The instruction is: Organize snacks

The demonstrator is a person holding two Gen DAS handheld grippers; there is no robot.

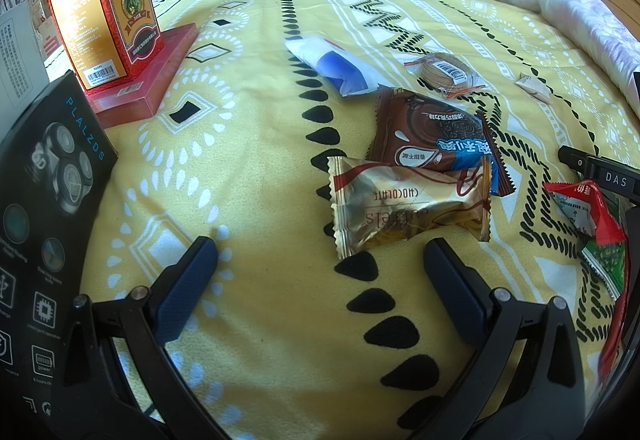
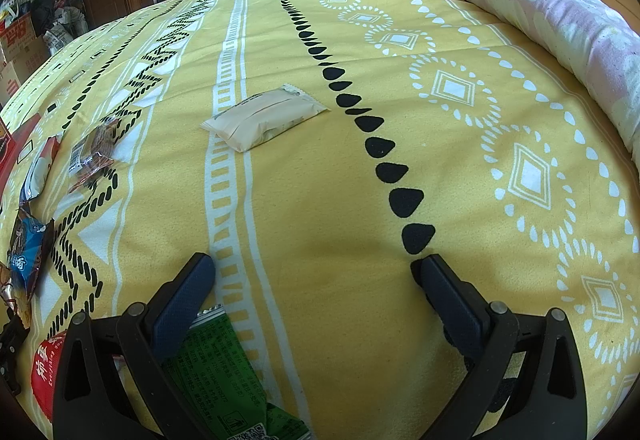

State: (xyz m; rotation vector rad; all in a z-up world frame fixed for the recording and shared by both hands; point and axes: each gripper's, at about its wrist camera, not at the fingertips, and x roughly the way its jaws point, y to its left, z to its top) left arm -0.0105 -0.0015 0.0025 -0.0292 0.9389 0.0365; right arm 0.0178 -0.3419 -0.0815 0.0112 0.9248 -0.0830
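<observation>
On the yellow patterned bed cover [image 1: 260, 144], the snacks lie scattered around the gold chocolate packet [image 1: 408, 206], which sits just ahead of the left claw [image 1: 320, 256]. That claw is spread wide and holds nothing. Far to the left of the gold packet stand a black shaver box [image 1: 44, 200] and an upright red and orange carton [image 1: 106, 6] on a flat red box [image 1: 148, 80]. Beyond the gold packet and overlapping its far edge is a brown cookie wrapper [image 1: 432, 136]; farther back lie a blue and white packet [image 1: 338, 66] and a clear pack of round crackers [image 1: 446, 74]. To its right are a red packet [image 1: 588, 212] and a green packet [image 1: 608, 260]. The right claw [image 2: 316, 266] is likewise released, empty, the green packet under its left finger; a cream sachet [image 2: 264, 116] lies well ahead of it.
</observation>
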